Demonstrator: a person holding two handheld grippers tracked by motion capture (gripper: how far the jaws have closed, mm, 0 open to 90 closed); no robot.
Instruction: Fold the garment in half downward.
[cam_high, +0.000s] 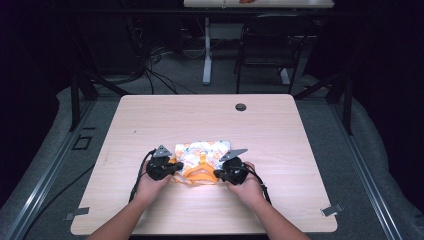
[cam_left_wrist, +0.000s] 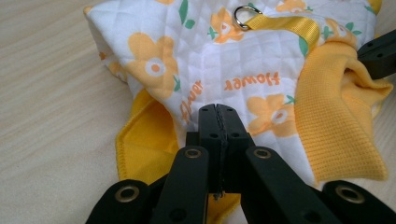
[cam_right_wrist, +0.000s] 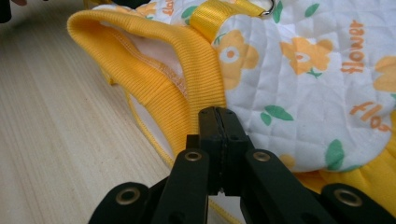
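Already both tongs were clamped on the quilted flower-print garment, the left tongs on its white edge, the right tongs by its yellow ribbed collar. Such thin bites could slip if pulled apart, bunching the cloth. Around the garment lay bare pale wooden table; beyond it, a dark room, cables, and a chair.

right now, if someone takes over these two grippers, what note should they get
Left gripper: shut on the near left edge of the small flowered garment.
Right gripper: shut on its near right edge, by the yellow ribbed trim.
The garment lies bunched on the table, near the front middle, with a yellow strap and metal ring on top.
Done: both edges gripped.
Left: probably spreading or folding it; not yet flat.
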